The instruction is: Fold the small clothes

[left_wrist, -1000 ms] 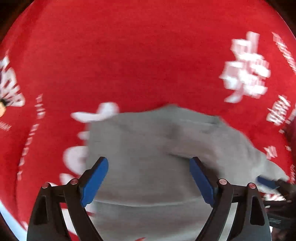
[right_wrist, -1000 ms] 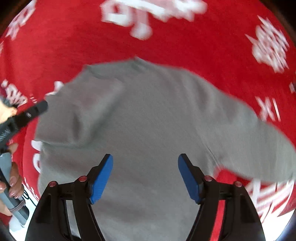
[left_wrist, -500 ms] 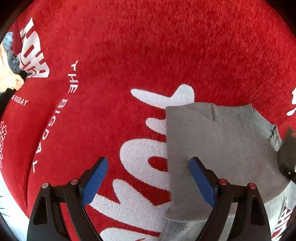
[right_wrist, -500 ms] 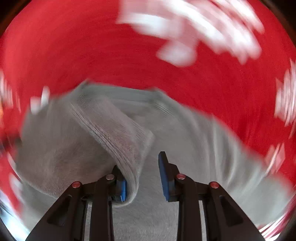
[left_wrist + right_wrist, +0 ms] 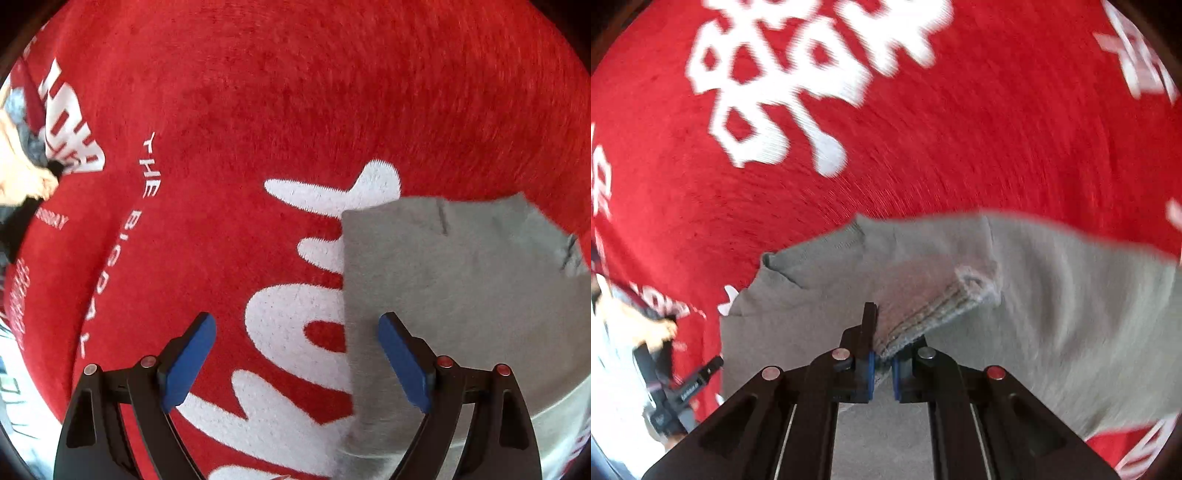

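Red blanket (image 5: 258, 110) fills the left view; left gripper (image 5: 295, 354) hangs spread and empty, grey top (image 5: 461, 295) lying just right of it. Right view: right gripper (image 5: 882, 365) pinches the cuff (image 5: 934, 306), folded sleeve stretching forward-right over the top.

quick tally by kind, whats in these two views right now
grey garment: 1
red blanket with white print: 1
tools: 2, the left tool open over the blanket at the garment's edge, the right tool shut on a ribbed cuff of the garment
total: 4
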{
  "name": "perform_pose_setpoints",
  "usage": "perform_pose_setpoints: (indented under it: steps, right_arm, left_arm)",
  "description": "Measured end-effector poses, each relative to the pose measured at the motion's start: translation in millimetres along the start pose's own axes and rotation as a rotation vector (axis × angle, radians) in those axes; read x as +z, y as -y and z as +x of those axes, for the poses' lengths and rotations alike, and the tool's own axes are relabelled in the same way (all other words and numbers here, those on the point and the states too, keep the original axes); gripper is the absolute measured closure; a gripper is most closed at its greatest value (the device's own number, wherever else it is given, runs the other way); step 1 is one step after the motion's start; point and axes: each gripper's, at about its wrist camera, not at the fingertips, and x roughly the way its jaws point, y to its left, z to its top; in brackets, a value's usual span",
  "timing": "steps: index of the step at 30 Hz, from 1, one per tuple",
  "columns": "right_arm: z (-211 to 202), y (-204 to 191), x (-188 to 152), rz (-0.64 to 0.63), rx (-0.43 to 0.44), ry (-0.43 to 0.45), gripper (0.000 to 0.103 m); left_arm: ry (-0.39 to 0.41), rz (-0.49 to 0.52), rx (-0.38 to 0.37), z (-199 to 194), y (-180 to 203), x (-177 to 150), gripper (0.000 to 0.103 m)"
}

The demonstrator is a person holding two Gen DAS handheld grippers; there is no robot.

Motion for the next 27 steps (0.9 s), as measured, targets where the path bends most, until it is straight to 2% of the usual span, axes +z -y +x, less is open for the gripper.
perform_pose_setpoints:
  steps: [2, 5, 7, 11, 12, 16, 21, 27]
  right_arm:
    - [3.7, 12.6, -2.0, 0.014, -0.037, -0.018, 0.096]
    - [15.9, 44.9, -13.8, 0.071, -0.072, -0.102, 0.093]
    - [11.5, 52.9, -23.1, 0.056, -0.076, -0.088, 0.090]
    - [-4.0, 50.0, -32.7, 0.029, -0.112, -0.104, 0.061]
    - [-9.2, 50.5, -35.6, 0.024, -0.120, -0.109, 0.060]
    - [-37.5, 52.4, -56.6, 0.032, -0.072, -0.125, 0.059]
    - [-51.1, 41.4, -100.2, 0.017, -0.030, -0.186, 0.059]
    - [-35.9, 20.8, -139.4, -0.058, -0.044, -0.254, 0.059]
  left_arm:
    - [-0.009, 0.025, 0.020, 6.3, 1.4, -3.6, 0.013]
    - [-0.016, 0.010, 0.002, 9.6, -3.8, -6.2, 0.013]
    - [-0.031, 0.002, 0.000, 7.7, -8.2, -5.8, 0.013]
    - [-0.042, -0.002, -0.039, -6.9, -14.7, -8.8, 0.013]
    - [-0.041, -0.003, -0.049, -11.7, -14.9, -10.7, 0.013]
    - [-0.052, 0.011, -0.090, -35.0, -13.5, -30.8, 0.013]
    - [-0.102, 0.066, -0.078, -33.1, -4.6, -63.0, 0.013]
    - [-0.077, -0.024, -0.044, -14.4, -14.2, -55.5, 0.013]
